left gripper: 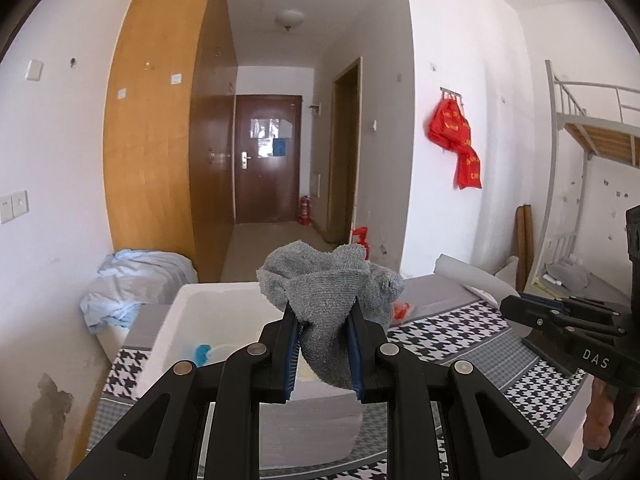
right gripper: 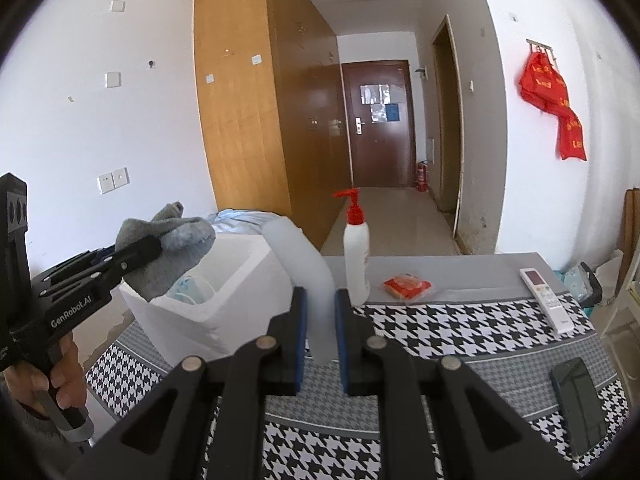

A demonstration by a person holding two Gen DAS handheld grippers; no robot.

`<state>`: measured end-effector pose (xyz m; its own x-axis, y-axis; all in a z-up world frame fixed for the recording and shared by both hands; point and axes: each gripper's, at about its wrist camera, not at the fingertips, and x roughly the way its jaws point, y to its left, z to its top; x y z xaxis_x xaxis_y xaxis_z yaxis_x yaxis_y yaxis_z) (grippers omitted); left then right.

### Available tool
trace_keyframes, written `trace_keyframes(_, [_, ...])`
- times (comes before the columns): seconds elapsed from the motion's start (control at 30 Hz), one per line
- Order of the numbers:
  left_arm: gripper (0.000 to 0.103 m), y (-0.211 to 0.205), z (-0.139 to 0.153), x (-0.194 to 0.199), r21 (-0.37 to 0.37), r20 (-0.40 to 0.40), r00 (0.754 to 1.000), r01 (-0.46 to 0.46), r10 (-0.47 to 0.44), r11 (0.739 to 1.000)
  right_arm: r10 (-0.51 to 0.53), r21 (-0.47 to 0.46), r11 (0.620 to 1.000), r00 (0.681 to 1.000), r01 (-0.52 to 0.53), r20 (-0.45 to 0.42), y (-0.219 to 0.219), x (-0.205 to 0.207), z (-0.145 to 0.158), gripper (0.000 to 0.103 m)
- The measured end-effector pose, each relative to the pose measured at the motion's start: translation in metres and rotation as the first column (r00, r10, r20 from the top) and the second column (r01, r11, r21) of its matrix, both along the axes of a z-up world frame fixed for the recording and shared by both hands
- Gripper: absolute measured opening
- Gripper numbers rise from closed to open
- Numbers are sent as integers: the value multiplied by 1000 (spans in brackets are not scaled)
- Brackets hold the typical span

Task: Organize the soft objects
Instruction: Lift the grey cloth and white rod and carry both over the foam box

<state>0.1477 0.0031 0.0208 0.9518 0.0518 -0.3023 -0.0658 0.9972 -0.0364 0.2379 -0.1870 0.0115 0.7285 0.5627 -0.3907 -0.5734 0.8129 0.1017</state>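
The table draped in a black-and-white houndstooth cloth with grey bands (right gripper: pixel 460 332) is carrying every item, and its far edge is running along the open corridor floor. The white rectangular foam box (right gripper: pixel 240 280) is sitting at the table's left end, open-topped, with blue-and-white items lying inside; patterned cloth is showing bare in front of the box and to its right. The left gripper (left gripper: pixel 324 344) is hanging above the box's near rim, its blue pads clamping a grey knitted sock (left gripper: pixel 332 292) that is bunching upward between them. The right gripper (right gripper: pixel 321 328) is pinching a translucent white flexible sheet (right gripper: pixel 308 264), which is curling back toward the box's right wall. Just beyond it, a white pump bottle with a red dispenser (right gripper: pixel 356 256) is standing upright. Near it a small red packet (right gripper: pixel 407 286) is lying flat. A white remote control (right gripper: pixel 545 293) is lying close to the right edge, with a dark phone (right gripper: pixel 580 408) nearer, also by that edge.
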Motion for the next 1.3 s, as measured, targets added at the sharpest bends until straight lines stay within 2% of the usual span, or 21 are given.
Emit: trace_keyframes(1.3, [22, 60, -3, -20, -11, -3, 987, -164, 164, 986, 172, -46, 984, 985, -173, -16, 92, 7, 1, 17])
